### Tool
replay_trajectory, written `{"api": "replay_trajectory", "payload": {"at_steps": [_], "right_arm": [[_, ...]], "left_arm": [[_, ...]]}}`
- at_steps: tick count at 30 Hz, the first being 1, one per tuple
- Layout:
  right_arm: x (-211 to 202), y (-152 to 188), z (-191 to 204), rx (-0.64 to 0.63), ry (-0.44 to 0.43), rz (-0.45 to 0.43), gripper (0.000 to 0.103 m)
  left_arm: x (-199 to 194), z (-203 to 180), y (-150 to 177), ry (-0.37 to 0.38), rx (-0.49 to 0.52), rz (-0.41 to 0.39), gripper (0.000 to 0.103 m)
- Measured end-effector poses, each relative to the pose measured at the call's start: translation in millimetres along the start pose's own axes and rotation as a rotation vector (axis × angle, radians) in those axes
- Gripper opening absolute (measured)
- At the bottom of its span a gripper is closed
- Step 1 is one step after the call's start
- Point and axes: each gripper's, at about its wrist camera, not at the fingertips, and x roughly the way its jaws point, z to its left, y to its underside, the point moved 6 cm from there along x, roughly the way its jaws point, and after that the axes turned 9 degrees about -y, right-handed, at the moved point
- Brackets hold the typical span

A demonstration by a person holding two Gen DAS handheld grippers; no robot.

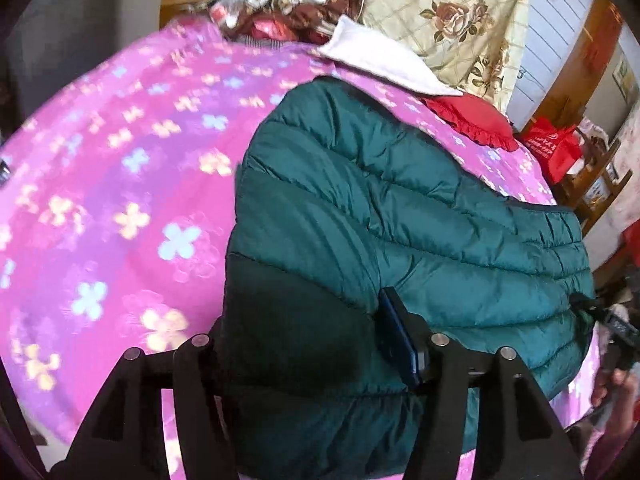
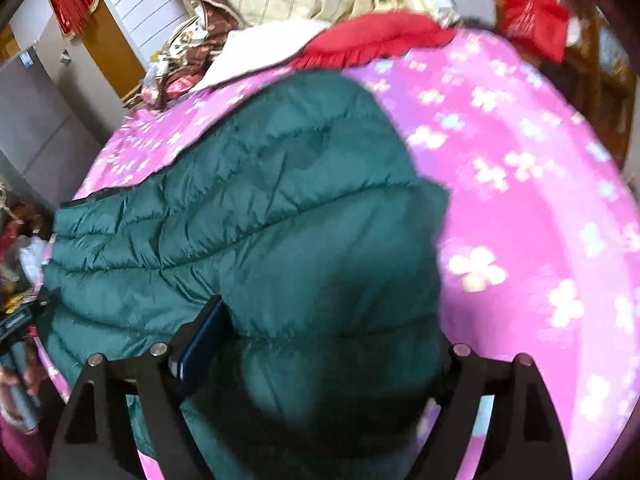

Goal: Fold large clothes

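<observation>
Left gripper [image 1: 316,344]: black two-finger tool, pointing down at the bed; jacket bulk fills the gap between its fingers. Blue pad [image 1: 400,340] of one finger lies against the quilted cloth; the other finger's pad is hidden behind a dark fold. Whether it is pinching or loose, cannot tell.
Right gripper [image 2: 320,340]: same make, also angled down; jacket heaped between its fingers. Blue pad [image 2: 202,340] of one finger touches the cloth; the other finger's tip is covered by the jacket. Grip or no grip, cannot tell.
Jacket [image 1: 400,208]: dark green, quilted and puffy, large. Lies on the blanket, its near edge bunched up at both grippers, the rest spread away across the bed. Dark trim runs along one edge.
Blanket [image 1: 120,180]: pink-purple fleece with pale flower print, covering the bed under the jacket; blurred in both views.
Red cloth [image 1: 472,120]: ruffled edge, on the blanket beyond the jacket, near it.
White cloth [image 1: 376,56]: folded, beside the red cloth, further back.
Bedding [image 1: 460,12]: cream, rose-printed, piled at the far end of the bed with brown patterned fabric.
Red bag [image 1: 552,144]: off the bed's far corner, beside wooden furniture.
Hand [image 1: 612,380]: person's fingers at the edge of the left view, on the other tool's grip.
</observation>
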Motion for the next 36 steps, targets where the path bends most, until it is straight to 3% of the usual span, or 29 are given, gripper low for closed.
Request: {"api": "replay_trajectory", "payload": {"at_steps": [3,9,13,20,26,36], "right_arm": [[-27,2,9,-0.04,0.068,-0.047,0.087],[-74,8,45,-0.102,0.074,-0.118,0.087],[-85,14,76,-0.139,0.024,-0.133,0.089],[-73,34,116,-0.148,-0.065,-0.14,0.089],[-65,51,141,-0.172,-0.06,-0.141,0.093],[-57,65,161,-0.192,-0.023,-0.157,0.098]], "left_arm": [[-22,-6,2,-0.064,0.028,-0.042,0.043],[-53,-4,-1,-0.194,0.049,-0.149,0.043],[-77,0,-1,-0.217,0.04,-0.226,0.043],[-93,-13,6,-0.22,0.045,-0.273,0.043],[-95,-37,20,-0.252,0.09,-0.302,0.043],[-94,-58,33,-0.244,0.124,-0.324,0.043]]}}
